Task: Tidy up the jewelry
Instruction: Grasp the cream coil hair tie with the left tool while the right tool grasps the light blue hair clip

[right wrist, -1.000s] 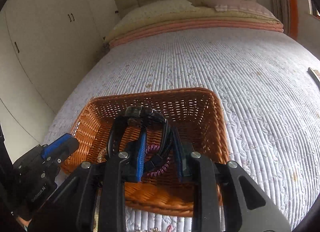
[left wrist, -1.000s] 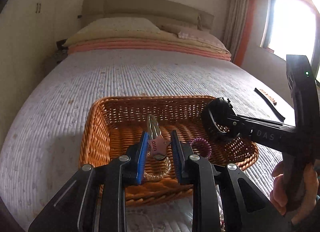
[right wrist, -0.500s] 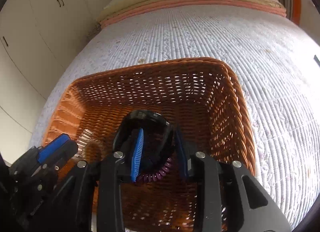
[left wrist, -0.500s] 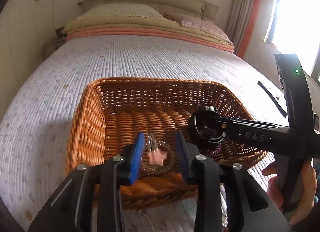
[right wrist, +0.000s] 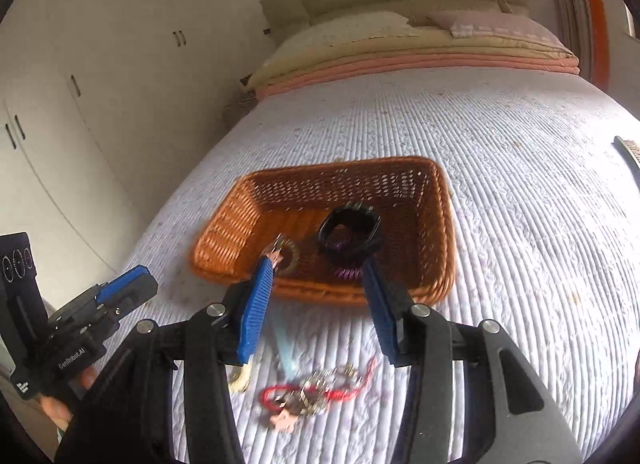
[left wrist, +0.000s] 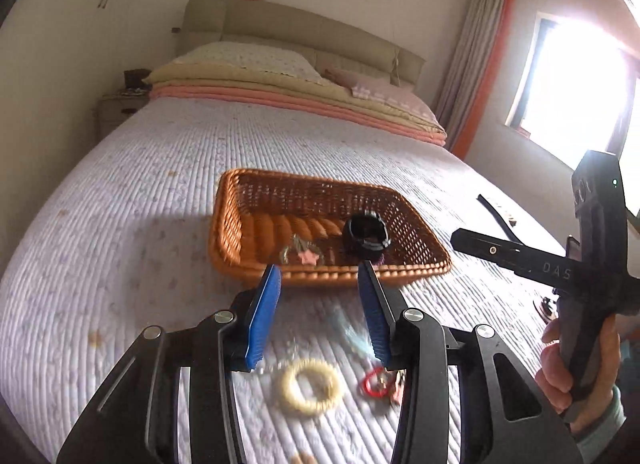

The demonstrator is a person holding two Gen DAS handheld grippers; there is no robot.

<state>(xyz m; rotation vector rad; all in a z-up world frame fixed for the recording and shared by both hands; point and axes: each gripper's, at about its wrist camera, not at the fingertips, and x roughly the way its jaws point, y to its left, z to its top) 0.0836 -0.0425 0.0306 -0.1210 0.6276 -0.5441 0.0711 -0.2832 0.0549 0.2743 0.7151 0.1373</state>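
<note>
Left gripper (left wrist: 318, 312): fingers wide apart, holding nothing, above the bed's near edge.
Right gripper (right wrist: 318, 306): fingers wide, holding nothing.
Loose jewelry: a cream bead bracelet (left wrist: 310, 384) and a red cord bracelet (right wrist: 308, 394) lie on the quilt (left wrist: 120, 232), nearer than the basket.
Wicker basket (left wrist: 240, 264): farther on the bed; holds a black watch (right wrist: 349, 234) over a purple coil band (right wrist: 345, 274), with a star hair clip (left wrist: 307, 257) to their left.
Far: pillows (left wrist: 248, 60) and headboard.
</note>
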